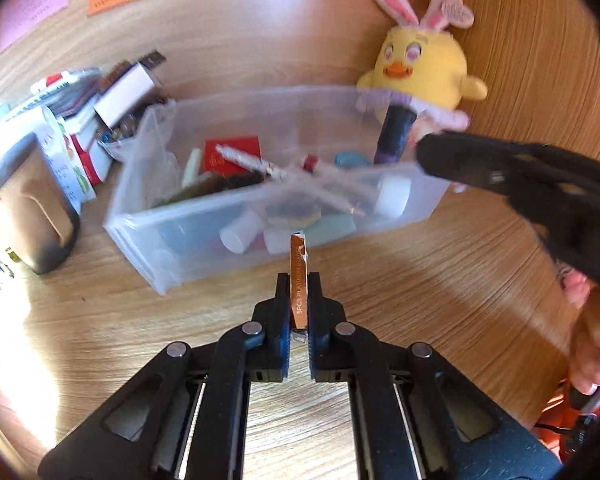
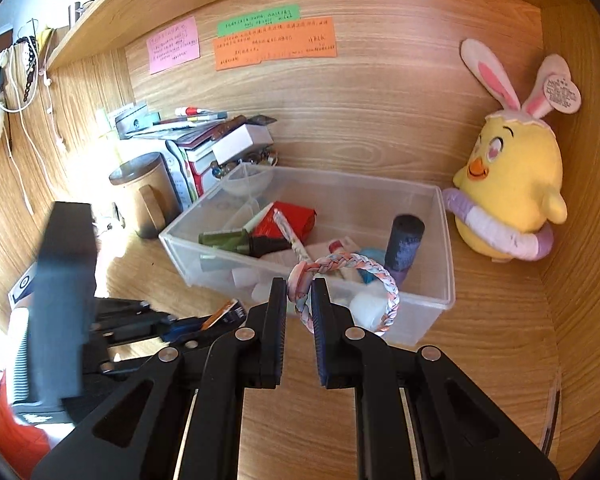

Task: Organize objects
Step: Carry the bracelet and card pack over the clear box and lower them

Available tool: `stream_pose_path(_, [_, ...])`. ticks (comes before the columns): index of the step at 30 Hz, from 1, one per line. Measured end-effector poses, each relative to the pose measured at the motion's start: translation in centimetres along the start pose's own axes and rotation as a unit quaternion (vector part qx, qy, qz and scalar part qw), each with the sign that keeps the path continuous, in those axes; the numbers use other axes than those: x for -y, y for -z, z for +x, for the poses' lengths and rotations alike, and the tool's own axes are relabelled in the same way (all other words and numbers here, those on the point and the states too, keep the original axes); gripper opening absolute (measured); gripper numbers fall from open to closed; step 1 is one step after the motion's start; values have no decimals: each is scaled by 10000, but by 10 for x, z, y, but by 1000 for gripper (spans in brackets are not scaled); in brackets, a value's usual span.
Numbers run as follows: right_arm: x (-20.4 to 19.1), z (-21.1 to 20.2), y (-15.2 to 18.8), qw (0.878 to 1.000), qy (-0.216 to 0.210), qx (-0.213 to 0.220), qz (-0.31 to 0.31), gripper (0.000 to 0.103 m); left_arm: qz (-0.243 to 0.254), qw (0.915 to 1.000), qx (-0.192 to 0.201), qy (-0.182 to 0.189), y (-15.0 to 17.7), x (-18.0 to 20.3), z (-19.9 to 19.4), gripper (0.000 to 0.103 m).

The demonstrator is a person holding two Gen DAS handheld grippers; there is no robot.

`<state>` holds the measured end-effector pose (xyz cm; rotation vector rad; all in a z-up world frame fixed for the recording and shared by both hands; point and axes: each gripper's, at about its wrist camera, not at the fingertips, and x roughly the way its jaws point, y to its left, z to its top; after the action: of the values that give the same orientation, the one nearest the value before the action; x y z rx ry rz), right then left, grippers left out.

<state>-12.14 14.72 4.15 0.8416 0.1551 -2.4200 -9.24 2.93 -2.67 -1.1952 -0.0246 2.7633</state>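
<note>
The wooden desk [image 2: 480, 320] sits in a wood-panelled nook, with pink, green and orange paper notes [image 2: 276, 46] stuck on the back wall. A clear plastic bin [image 2: 440, 300] stands in the middle of the desk, already holding bottles, a red box and other small odds and ends. A yellow chick toy [image 2: 512, 184] with rabbit ears leans in the right corner just beside the bin, and a stack of books and boxes [image 2: 204, 140] sits to the bin's left next to a round brown canister [image 2: 140, 188].

My left claw [image 1: 299, 284] is closed tight on a thin orange packet [image 1: 298, 276], which stands up between the pads, in front of the bin's near wall. My right claw [image 2: 299, 288] is clamped on a braided pink-and-blue bracelet [image 2: 364, 276]; the loop hangs out to the right of the pads, over the bin's near edge. In the left claw's view my right hand [image 1: 592, 344] shows on its handle.
</note>
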Motion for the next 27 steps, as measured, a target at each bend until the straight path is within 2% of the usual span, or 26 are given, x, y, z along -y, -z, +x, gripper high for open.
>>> stream_pose_path(7, [-3, 2, -23, 9997, 33, 207, -83, 11, -91, 9988, 483, -82, -21, -7, -30, 6])
stream_pose_path(13, [-6, 9, -42, 9993, 66, 311, -215, 11, -241, 9970, 724, -157, -45, -18, -36, 6])
stream_pose_path(20, [1, 28, -50, 9995, 137, 186, -227, 11, -306, 9967, 710, -235, -70, -30, -26, 6])
stream_pose_path(27, [9, 60, -44, 9997, 154, -176, -111, 11, -318, 9978, 533, -229, -78, -33, -2, 6])
